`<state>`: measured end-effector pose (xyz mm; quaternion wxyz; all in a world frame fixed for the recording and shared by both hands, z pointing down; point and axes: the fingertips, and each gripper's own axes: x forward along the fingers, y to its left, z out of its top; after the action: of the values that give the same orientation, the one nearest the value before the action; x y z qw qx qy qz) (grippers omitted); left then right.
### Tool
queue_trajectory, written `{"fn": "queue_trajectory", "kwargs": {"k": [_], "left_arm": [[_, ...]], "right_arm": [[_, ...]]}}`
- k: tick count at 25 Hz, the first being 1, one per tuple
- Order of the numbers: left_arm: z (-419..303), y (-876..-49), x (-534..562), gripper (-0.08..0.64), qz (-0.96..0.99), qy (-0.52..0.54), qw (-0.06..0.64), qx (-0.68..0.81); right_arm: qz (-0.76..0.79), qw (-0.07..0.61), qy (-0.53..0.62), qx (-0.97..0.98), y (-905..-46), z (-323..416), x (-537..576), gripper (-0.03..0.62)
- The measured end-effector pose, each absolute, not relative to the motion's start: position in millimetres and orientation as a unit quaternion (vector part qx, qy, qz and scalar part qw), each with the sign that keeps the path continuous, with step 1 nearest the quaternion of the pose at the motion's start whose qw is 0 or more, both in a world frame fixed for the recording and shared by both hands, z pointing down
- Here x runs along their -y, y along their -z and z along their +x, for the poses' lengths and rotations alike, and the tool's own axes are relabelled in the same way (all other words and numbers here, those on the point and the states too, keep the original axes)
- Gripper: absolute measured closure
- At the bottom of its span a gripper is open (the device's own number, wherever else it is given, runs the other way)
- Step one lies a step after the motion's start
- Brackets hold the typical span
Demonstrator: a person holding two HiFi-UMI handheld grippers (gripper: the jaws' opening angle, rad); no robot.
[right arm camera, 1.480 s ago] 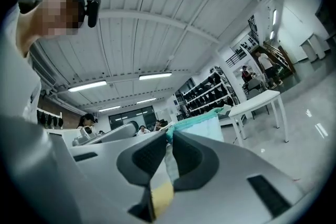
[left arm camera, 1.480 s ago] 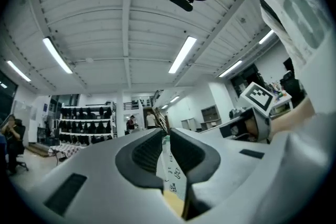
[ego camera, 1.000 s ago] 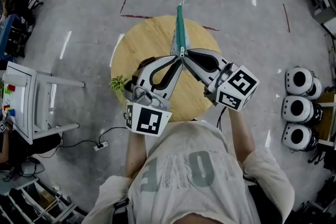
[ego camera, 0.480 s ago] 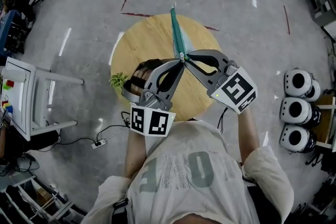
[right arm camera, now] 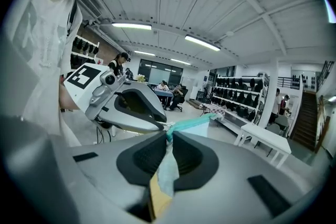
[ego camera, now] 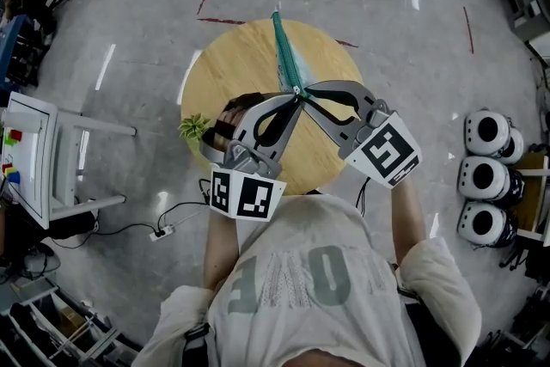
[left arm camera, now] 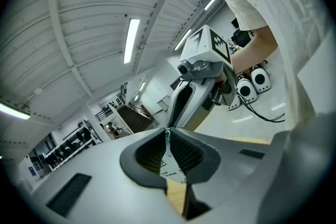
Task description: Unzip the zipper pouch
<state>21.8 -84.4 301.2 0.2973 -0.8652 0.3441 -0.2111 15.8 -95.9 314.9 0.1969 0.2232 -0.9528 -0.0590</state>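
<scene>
Two grippers meet tip to tip above the round wooden table. The left gripper and right gripper are both clamped on the near end of the zipper pouch, held in the air. The head view shows the pouch only as a thin, teal, edge-on strip. The right gripper view reveals soft crinkled fabric, and the left gripper view a white printed label between ribbed dark pads.

Wood, cloth, polished floor.
Pouch looks like thin teal cloth, matt; table is pale smooth wood; floor is grey, glossy, with light glints.
</scene>
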Motion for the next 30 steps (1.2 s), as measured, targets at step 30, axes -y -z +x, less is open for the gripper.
{"fn": "queue_trajectory", "kwargs": {"k": [30], "left_arm": [[-1,-290,100,0.535,-0.902,0.116,0.104,-0.402]], "right_arm": [[0.291,0.214,0.18,0.915,-316,4,94,0.549]]}}
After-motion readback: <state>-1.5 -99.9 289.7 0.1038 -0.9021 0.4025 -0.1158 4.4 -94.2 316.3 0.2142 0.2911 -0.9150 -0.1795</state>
